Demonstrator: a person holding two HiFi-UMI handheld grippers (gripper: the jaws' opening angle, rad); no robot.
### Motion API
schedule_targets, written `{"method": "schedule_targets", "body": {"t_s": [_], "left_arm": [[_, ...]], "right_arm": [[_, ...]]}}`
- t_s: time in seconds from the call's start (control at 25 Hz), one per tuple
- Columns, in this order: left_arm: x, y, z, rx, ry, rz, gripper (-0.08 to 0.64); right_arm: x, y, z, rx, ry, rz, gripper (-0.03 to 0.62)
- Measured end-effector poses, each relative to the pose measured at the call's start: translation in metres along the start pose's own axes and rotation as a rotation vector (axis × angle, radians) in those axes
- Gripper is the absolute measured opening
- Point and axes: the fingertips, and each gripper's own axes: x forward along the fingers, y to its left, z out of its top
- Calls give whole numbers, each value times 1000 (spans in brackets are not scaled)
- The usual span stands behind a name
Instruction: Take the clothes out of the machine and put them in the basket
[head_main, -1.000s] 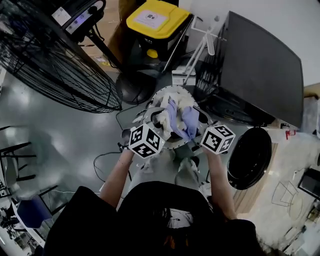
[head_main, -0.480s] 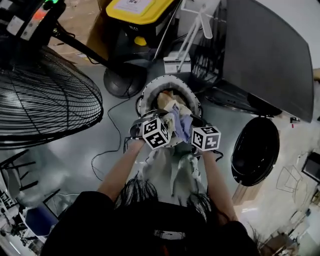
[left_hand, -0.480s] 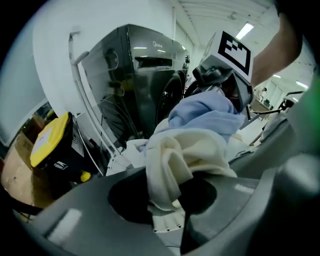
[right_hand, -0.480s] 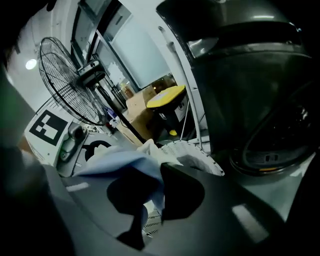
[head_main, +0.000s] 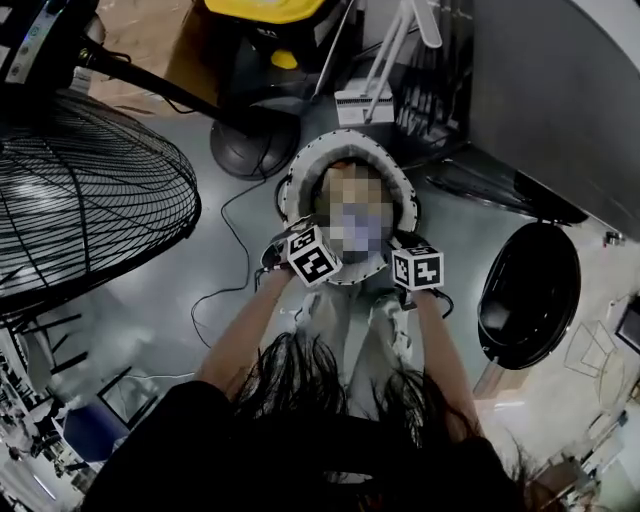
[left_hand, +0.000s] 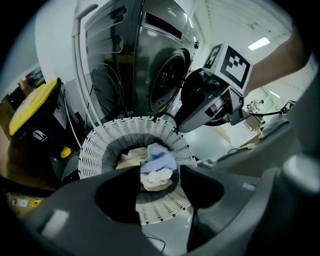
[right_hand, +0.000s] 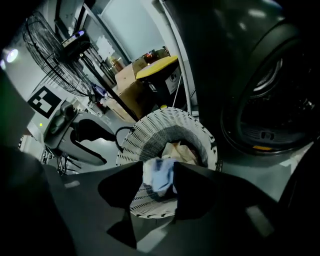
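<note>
The bare left forearm (head_main: 243, 335) and bare right forearm (head_main: 442, 340) are stretched forward and down, almost parallel. The left gripper (head_main: 312, 256), dark grey plastic with two jaws and a black-and-white marker cube, and the right gripper (head_main: 417, 268), built alike, are held level and near each other, both pointed away from the body. In the left gripper view the jaws are seen pressed on a bunch of light-blue and white cloth (left_hand: 156, 162). In the right gripper view the jaws are likewise closed on such cloth (right_hand: 160, 179).
</note>
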Motion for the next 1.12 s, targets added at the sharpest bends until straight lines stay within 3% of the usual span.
{"method": "schedule_targets", "body": {"t_s": [0.16, 0.4, 0.72, 1.12], "left_arm": [[-6, -1, -4, -41, -16, -5, 236], [-14, -3, 7, -77, -63, 13, 236], [-67, -22, 48, -93, -226, 46, 229], [-165, -57, 78, -9, -389, 74, 202]], "right_arm": [[-7, 4, 3, 18, -38, 22, 221], [-35, 22, 33, -1, -175, 59, 222], [-108, 67, 57, -13, -338, 114, 197], [-217, 134, 96, 7, -548, 149, 133]]}}
